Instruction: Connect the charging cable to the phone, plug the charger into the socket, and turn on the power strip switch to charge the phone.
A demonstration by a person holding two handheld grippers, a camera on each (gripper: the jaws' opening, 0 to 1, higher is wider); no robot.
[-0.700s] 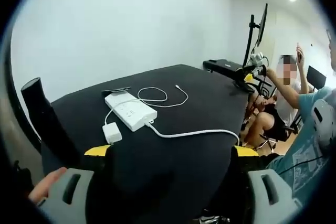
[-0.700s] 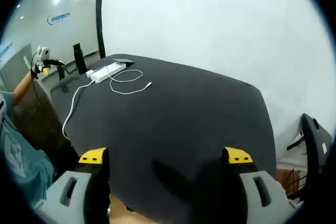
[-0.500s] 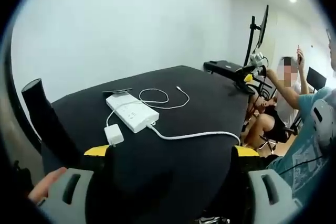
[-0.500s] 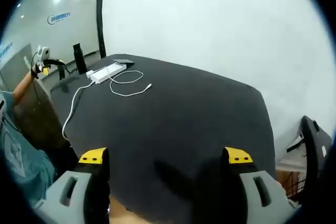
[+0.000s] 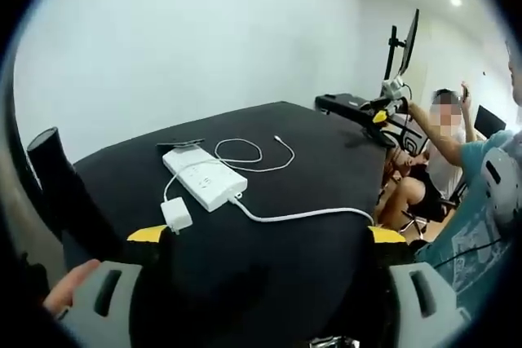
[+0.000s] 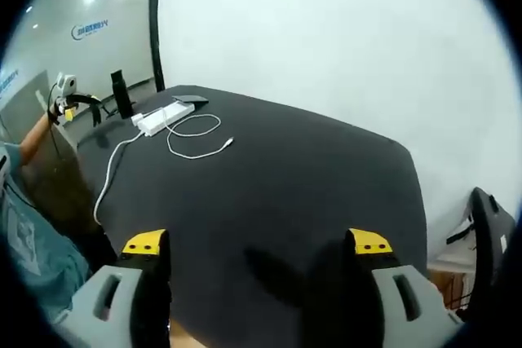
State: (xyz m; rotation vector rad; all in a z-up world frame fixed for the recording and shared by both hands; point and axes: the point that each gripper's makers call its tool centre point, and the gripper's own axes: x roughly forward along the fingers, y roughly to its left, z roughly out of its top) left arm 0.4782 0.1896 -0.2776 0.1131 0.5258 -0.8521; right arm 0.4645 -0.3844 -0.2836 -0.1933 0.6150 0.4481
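Note:
A white power strip (image 5: 203, 178) lies on the black table (image 5: 302, 169), its thick white cord (image 5: 302, 214) running off the near right edge. A white charger block (image 5: 176, 213) sits just in front of the strip. A thin white charging cable (image 5: 249, 152) loops to the right of it, its plug end free. A dark phone (image 5: 181, 145) lies flat behind the strip. My left gripper (image 5: 265, 242) is open, well short of the charger. In the right gripper view the power strip (image 6: 165, 116), cable (image 6: 196, 134) and phone (image 6: 190, 99) are far off at upper left; my right gripper (image 6: 257, 246) is open over bare table.
A black cylinder (image 5: 61, 193) stands at the table's left edge. People sit to the right, one holding another gripper (image 5: 383, 107) near a monitor stand (image 5: 401, 46). A white wall backs the table. A dark chair (image 6: 489, 234) stands right of the table.
Both views have shifted slightly with my hands. The right gripper view now shows the strip and cable a little lower. Nothing on the table has moved.

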